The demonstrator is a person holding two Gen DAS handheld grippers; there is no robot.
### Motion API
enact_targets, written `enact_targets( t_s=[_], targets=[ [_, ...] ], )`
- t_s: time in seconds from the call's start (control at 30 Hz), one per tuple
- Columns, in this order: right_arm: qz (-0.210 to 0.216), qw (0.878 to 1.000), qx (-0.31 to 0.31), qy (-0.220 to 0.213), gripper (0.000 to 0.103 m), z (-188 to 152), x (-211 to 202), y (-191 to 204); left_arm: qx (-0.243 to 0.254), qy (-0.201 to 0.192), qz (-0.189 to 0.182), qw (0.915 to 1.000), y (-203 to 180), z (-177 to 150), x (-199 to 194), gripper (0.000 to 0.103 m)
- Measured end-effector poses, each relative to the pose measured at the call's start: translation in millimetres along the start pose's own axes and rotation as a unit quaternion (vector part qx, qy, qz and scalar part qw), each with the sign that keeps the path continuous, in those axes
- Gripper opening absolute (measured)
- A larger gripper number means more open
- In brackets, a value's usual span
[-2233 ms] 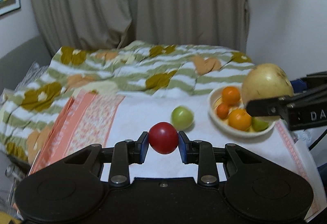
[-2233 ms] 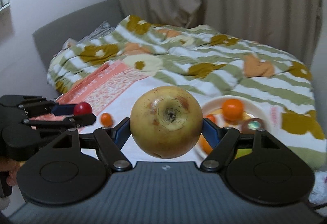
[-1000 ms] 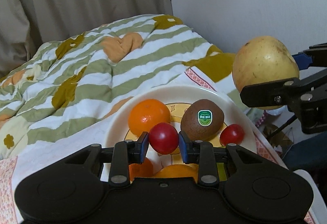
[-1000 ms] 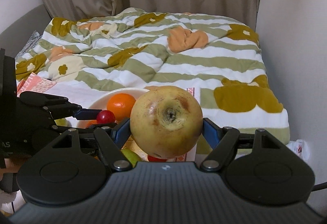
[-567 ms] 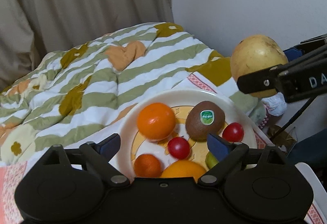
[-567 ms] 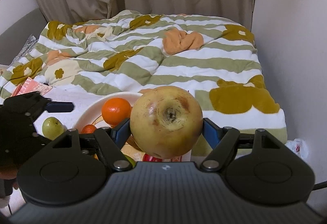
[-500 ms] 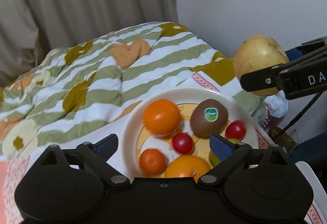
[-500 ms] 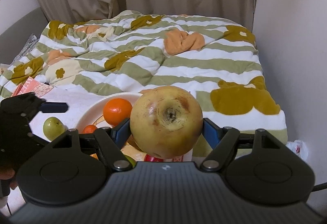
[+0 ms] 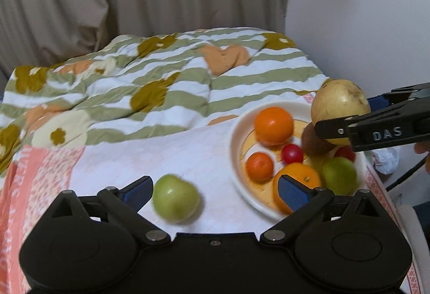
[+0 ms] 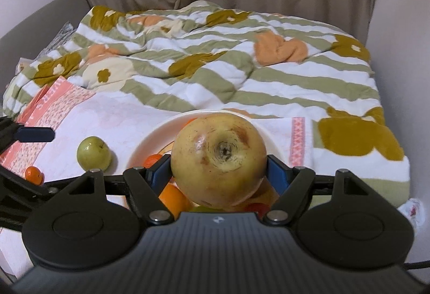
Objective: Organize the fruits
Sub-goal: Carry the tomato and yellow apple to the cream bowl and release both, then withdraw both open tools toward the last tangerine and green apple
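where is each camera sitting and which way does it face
Left wrist: on the left hand-held gripper, jaws open, looking down at the green apple and the plate; the right hand-held gripper enters from the right.
Right wrist: on the right hand-held gripper, shut on the large yellow fruit above the plate, facing the striped quilt; the left gripper's finger shows at the left edge.
Shared: green apple, plate, yellow fruit, quilt.

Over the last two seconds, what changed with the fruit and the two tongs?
The left tongs carried the small red tomato to the white plate, let it go there, and swung back toward the green apple on the cloth; they now stand open and empty. The right tongs stayed shut on the large yellow fruit, now over the plate.
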State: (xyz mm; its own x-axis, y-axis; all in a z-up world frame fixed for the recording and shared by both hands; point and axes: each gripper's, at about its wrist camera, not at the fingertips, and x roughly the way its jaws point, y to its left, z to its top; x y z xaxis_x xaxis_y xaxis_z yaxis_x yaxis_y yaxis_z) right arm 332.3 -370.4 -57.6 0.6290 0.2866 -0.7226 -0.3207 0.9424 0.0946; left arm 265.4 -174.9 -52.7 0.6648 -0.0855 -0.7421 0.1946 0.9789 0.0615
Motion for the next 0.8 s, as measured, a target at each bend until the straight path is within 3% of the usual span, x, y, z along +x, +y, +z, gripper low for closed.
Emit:
enact_targets(
  t_s=[0.53, 0.6, 0.7, 0.8],
  targets=[
    [0.001, 1.0, -0.028, -0.007, 0.091, -5, 36, 27, -0.04, 0.002, 0.042, 0.9983, 16, -30, -27, 0.101],
    [-0.001, 0.999, -0.031, -0.033, 0.103, -8, 26, 28, -0.04, 0.0, 0.045, 0.9982, 15, -32, -31, 0.101],
    [-0.007, 0.998, -0.03, -0.063, 0.103, -8, 10, 27, -0.042, -0.005, 0.047, 0.998, 14, -35, -37, 0.101],
    [-0.009, 0.998, -0.029, -0.061, 0.103, -9, 0, 26, -0.044, -0.01, 0.047, 0.9979, 12, -36, -44, 0.101]
  ],
)
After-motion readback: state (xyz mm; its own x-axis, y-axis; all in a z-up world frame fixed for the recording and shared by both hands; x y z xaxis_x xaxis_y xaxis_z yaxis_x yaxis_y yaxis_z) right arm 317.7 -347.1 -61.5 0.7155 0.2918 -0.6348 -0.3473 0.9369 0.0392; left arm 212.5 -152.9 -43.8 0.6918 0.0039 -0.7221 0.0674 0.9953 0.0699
